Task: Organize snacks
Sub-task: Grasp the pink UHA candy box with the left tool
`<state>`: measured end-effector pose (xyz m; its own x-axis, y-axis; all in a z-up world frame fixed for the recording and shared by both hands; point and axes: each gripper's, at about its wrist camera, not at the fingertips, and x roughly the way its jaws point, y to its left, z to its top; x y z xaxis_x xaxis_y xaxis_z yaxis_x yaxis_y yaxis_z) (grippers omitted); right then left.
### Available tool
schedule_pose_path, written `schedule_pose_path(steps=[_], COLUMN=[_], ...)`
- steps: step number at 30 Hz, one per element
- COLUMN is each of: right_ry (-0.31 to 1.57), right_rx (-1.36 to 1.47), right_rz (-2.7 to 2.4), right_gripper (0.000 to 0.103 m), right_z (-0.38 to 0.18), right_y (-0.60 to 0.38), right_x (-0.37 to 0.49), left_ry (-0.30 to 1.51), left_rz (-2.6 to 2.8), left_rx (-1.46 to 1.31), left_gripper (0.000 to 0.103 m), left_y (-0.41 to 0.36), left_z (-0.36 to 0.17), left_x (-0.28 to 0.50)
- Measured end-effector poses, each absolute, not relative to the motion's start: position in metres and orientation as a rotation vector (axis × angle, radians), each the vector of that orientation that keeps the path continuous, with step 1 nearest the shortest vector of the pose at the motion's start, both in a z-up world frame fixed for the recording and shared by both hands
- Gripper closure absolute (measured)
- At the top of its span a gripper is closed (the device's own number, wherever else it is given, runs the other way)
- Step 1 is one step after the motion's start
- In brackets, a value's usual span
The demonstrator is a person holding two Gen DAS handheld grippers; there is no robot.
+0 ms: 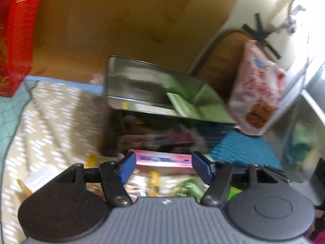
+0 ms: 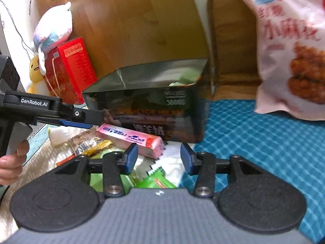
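A dark metal tin (image 1: pixel 154 93) (image 2: pixel 150 101) stands open on the bed, with green packets (image 1: pixel 184 105) inside. A pink candy stick pack (image 1: pixel 164 160) (image 2: pixel 132 138) lies in front of it. My left gripper (image 1: pixel 163 167) is open and empty, just short of the pink pack; it shows from the side in the right wrist view (image 2: pixel 81 120). My right gripper (image 2: pixel 159 158) is open and empty above loose green packets (image 2: pixel 156 180) and a gold wrapper (image 2: pixel 89 144). A pink snack bag (image 1: pixel 258 93) (image 2: pixel 292 46) leans at the right.
A red gift box (image 1: pixel 16 36) (image 2: pixel 69 69) and plush toys (image 2: pixel 52 26) stand at the left against a wooden headboard (image 2: pixel 138 24). A blue quilted mat (image 2: pixel 254 138) lies at the right. A patterned blanket (image 1: pixel 50 118) covers the left.
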<state>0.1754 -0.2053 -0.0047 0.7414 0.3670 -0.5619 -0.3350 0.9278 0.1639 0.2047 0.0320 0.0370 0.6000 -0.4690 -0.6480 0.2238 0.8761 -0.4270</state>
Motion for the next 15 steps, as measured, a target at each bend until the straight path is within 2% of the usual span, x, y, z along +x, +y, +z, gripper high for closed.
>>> schedule_pose_path(steps=[8, 12, 15], right_ry=[0.686, 0.681, 0.635], right_rx=[0.049, 0.035, 0.027], right_rz=[0.412, 0.401, 0.389], right_gripper=[0.055, 0.059, 0.061], right_z=[-0.014, -0.012, -0.003], right_y=[-0.191, -0.193, -0.197], right_x=[0.193, 0.184, 0.162], left_ry=[0.889, 0.903, 0.89], left_rz=[-0.385, -0.413, -0.426], left_rx=[-0.332, -0.314, -0.265], left_gripper=[0.036, 0.046, 0.048], left_y=[0.032, 0.019, 0.008], left_z=[0.025, 0.02, 0.022], left_x=[0.228, 0.23, 0.22])
